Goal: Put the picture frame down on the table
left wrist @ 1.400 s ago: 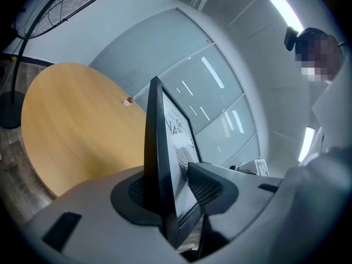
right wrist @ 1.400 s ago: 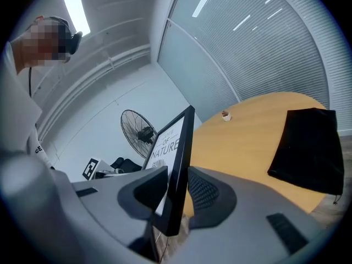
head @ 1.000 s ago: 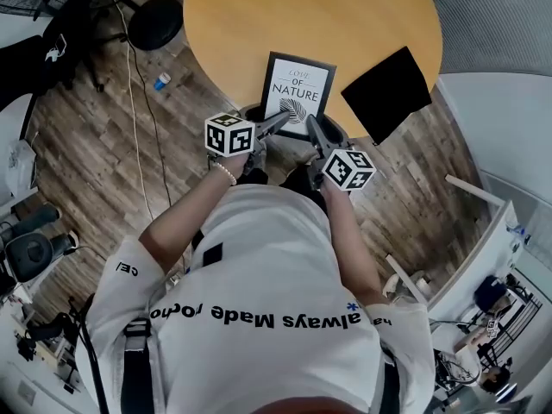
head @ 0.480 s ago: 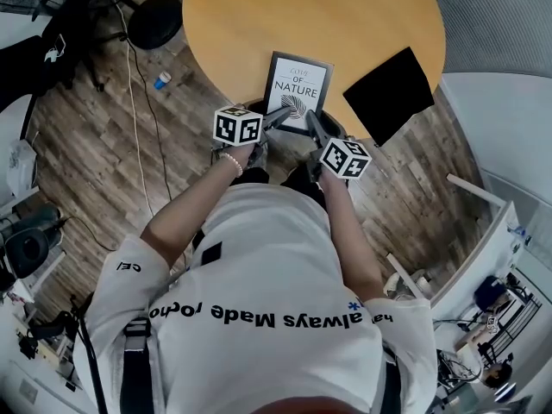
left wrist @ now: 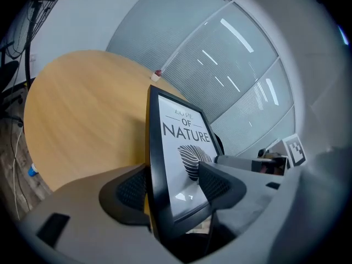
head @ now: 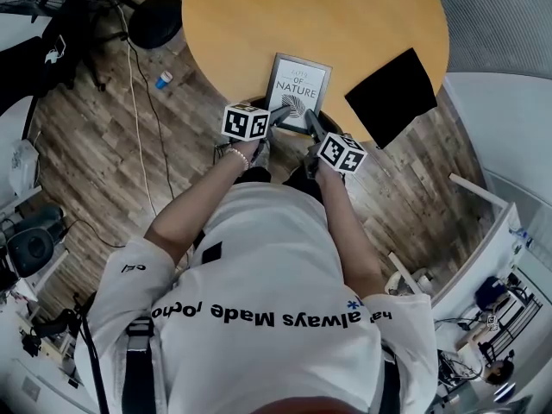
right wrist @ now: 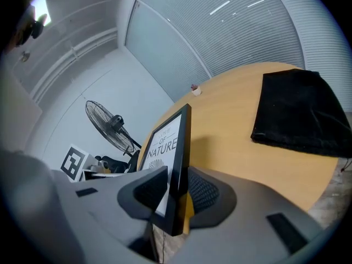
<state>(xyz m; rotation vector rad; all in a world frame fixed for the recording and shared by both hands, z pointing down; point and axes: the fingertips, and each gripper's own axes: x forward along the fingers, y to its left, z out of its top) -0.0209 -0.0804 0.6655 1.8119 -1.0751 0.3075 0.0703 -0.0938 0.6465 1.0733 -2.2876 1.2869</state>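
Observation:
A black picture frame (head: 298, 89) with a white print reading "NATURE" is held over the near edge of the round wooden table (head: 259, 15). My left gripper (head: 281, 116) is shut on the frame's lower left corner (left wrist: 165, 202), one pad on the glass and one behind. My right gripper (head: 311, 124) is shut on the frame's lower right edge (right wrist: 177, 191). In both gripper views the frame (left wrist: 179, 147) stands nearly upright between the jaws, and its bottom edge is hidden by them.
A black cloth (head: 390, 93) lies on the table's right edge, also seen as a cloth (right wrist: 300, 114) in the right gripper view. A small object (left wrist: 158, 75) sits at the table's far rim. A fan base (head: 155, 20) and cables lie on the wooden floor at left.
Both grippers have carried the frame forward, farther over the table, and drawn closer together. The frame now looks smaller and higher in the head view.

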